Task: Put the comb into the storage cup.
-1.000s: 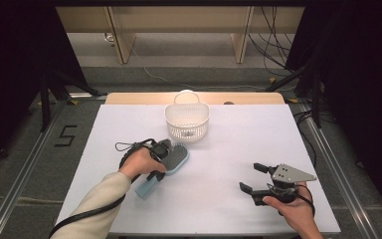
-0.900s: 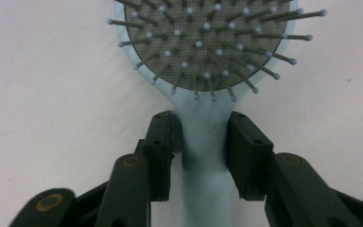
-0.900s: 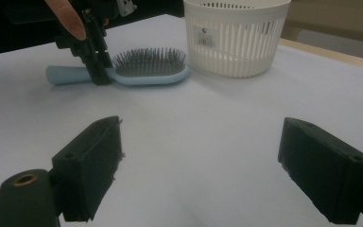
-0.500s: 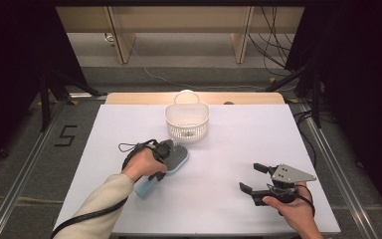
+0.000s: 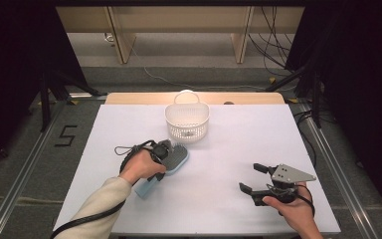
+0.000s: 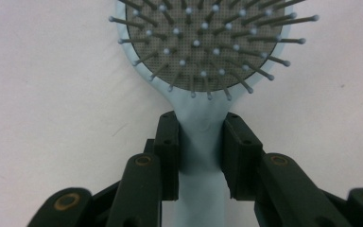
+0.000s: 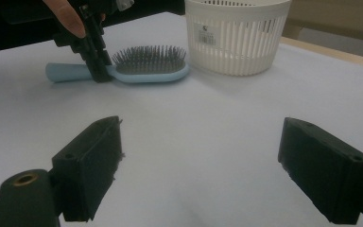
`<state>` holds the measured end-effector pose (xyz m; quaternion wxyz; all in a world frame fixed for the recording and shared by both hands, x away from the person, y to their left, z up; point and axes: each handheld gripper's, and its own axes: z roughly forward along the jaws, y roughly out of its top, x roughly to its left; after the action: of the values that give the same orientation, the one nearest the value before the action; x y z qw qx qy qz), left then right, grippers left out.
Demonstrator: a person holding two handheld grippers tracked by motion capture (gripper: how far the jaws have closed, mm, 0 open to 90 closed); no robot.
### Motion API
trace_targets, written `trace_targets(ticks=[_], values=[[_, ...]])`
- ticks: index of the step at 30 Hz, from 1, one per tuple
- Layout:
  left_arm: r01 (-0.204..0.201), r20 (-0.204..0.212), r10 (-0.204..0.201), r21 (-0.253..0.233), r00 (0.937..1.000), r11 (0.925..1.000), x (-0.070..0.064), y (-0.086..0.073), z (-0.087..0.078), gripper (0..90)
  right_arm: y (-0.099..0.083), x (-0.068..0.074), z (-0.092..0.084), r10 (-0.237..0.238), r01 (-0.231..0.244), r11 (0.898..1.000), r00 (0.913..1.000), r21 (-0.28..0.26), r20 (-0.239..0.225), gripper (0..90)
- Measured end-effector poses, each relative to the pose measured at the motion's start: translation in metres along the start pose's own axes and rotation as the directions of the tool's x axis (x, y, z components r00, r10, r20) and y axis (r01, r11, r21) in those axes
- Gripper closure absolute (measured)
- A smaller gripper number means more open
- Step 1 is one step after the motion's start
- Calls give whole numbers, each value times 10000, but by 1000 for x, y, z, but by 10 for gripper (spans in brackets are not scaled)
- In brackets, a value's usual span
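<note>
The left tool (image 6: 201, 142) has just been closing, and its two black jaws now clamp the neck of the pale blue plastic paddle hairbrush (image 6: 203, 71), just below the bristled head. The brush lies flat on the white table (image 5: 229, 149), bristles up, at about 7 o'clock from the white slotted plastic basket (image 5: 187, 121) and just beside it. The right tool (image 5: 252, 185) rests low at roughly 4 o'clock from the brush, well apart from it, jaws spread wide with nothing between them.

Risks, as I judge them: the grip sits where the handle tapers toward the head, so on a lift the heavier head may droop and the brush could pivot or slide through the pads. The basket looks light and stands close at 1 o'clock from the brush head; a swing of the head could knock or shove it.

The left gripper view shows both pads pressed to the handle's sides and the bristle pad in detail. The right gripper view (image 7: 94, 61) gives the side profile: brush flat on the table, basket wall close beyond. The high view alone shows the layout and the basket's handle loop at its far rim.
</note>
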<state>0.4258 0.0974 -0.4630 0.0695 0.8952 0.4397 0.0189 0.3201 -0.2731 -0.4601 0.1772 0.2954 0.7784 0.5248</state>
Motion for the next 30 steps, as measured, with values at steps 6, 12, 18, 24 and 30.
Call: trace_targets(ticks=[6, 12, 18, 24, 30], values=[[20, 12, -20, -219, 10000, 9998, 0, -3, 0, 700, 0, 0, 0, -33, 33, 10000, 10000, 27, 14, 153], [36, -1, -37, -530, 10000, 9986, 0, -7, 0, 701, 0, 0, 0, -16, 16, 10000, 10000, 82, 28, 153], [68, 143, -57, -783, 9999, 9969, 2, -10, -1, 701, 0, 0, 0, -14, 13, 10000, 10000, 96, 36, 153], [8, 92, 2, -1085, 10000, 9941, 1, -11, -2, 701, 0, 0, 0, -44, 44, 9999, 10000, 129, 15, 153], [-66, 28, 70, -1238, 10000, 9923, -1, -11, -2, 701, -1, 0, 0, -58, 58, 9999, 10000, 109, -5, 153]])
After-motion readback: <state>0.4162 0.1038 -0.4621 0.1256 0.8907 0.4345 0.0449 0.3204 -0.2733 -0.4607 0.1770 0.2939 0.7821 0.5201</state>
